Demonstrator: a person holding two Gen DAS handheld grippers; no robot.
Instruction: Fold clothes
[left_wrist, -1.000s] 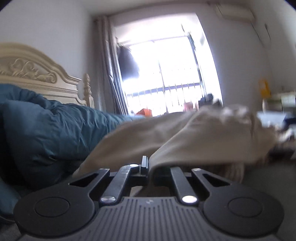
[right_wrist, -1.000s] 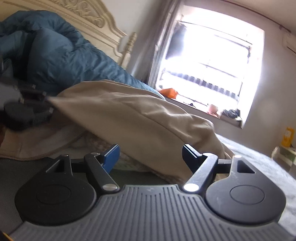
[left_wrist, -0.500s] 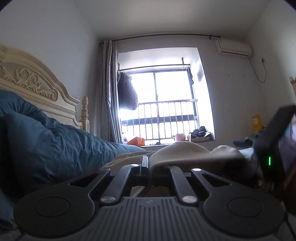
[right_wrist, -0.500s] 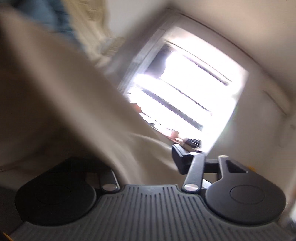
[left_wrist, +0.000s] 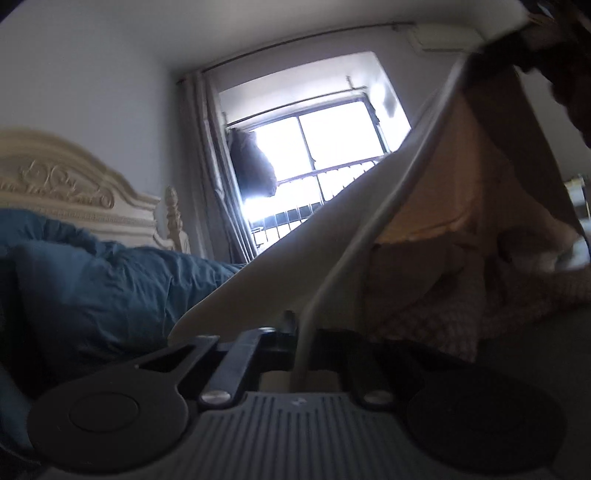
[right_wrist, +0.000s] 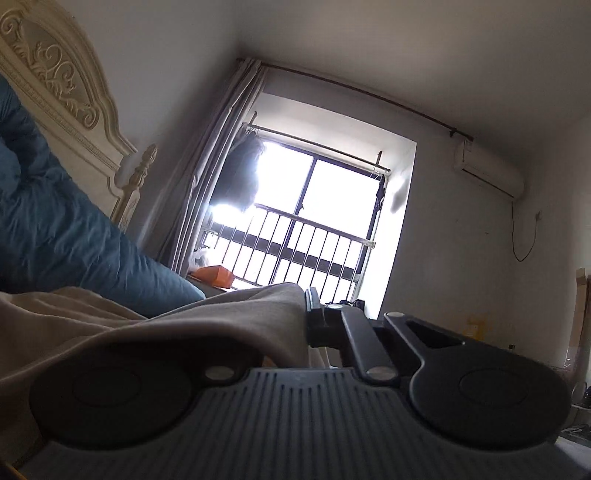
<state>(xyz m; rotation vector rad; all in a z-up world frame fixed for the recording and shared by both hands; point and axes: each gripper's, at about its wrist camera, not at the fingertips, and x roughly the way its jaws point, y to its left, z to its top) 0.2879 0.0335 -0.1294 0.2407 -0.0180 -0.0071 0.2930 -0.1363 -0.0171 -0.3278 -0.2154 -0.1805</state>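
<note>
Garment (left_wrist: 369, 229) clamped by both grippers' fingers, left (left_wrist: 295, 325) and right (right_wrist: 308, 314); apparently lifted, keep edges taut, level.

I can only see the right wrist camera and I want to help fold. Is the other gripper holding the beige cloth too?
Observer: Yes. The left gripper is shut on an edge of the beige cloth garment.
Child: Is the cloth lying flat over there?
Observer: No. In the left wrist view it slopes up from that gripper towards the top right corner, like a tent.
Child: What's under the tent?
Observer: A pinkish fabric with a small checked texture lies beneath the raised cloth.
</note>
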